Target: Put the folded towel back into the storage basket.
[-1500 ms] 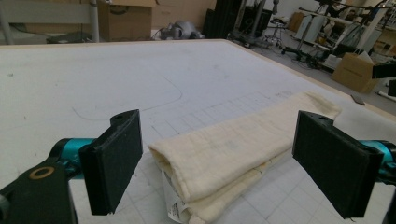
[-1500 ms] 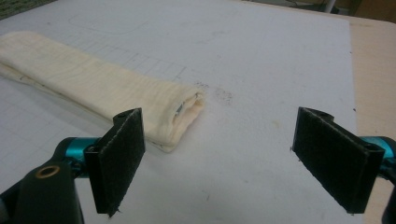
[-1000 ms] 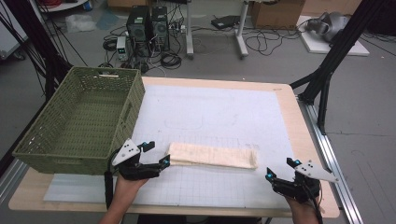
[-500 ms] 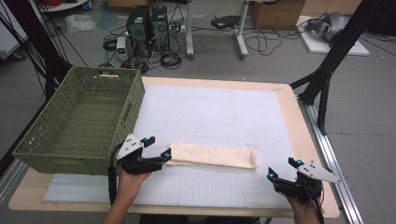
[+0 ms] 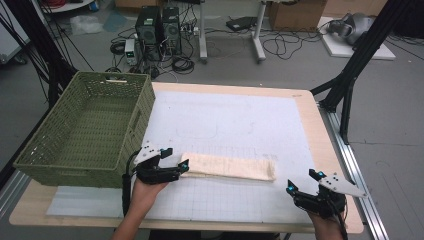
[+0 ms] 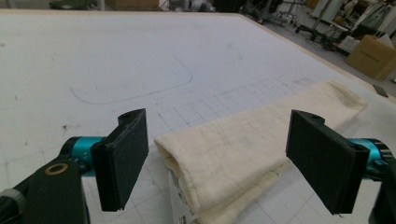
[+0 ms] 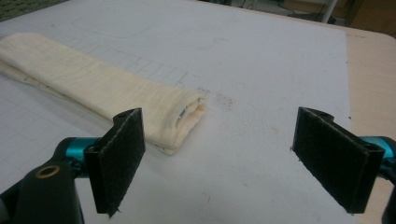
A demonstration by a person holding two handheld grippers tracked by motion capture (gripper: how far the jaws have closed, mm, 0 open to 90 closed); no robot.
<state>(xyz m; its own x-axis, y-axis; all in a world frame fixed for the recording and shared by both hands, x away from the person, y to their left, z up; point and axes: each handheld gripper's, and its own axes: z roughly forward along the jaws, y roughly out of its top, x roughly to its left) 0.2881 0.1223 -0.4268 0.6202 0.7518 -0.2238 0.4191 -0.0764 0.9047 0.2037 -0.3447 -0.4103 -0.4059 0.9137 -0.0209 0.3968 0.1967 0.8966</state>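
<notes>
A long, folded cream-coloured cloth (image 5: 230, 166) lies flat across the near half of a white gridded mat (image 5: 240, 125) that covers a pale wooden table (image 5: 330, 150), its length running left to right. At its left end, the person's left gripper (image 5: 176, 167), black with teal fittings, sits low over the mat with its jaws spread wide on either side of the cloth's folded end; the left gripper view shows that end (image 6: 224, 158) between the two black pads (image 6: 122, 154), neither pad touching the fabric. The right gripper (image 5: 303, 183), held in the person's hand near the front right corner of the table, rests apart from the cloth, its jaws likewise released and gripping nothing; in the right gripper view the cloth's right end (image 7: 182, 114) lies just beyond the nearer pad (image 7: 119, 156), with bare mat between the jaws. A green woven plastic basket (image 5: 127, 125), rectangular and open-topped, stands at the table's left edge, just beside the left gripper. Beyond the table, computer towers (image 5: 157, 22) and loose cables (image 5: 280, 45) sit on the grey floor.
</notes>
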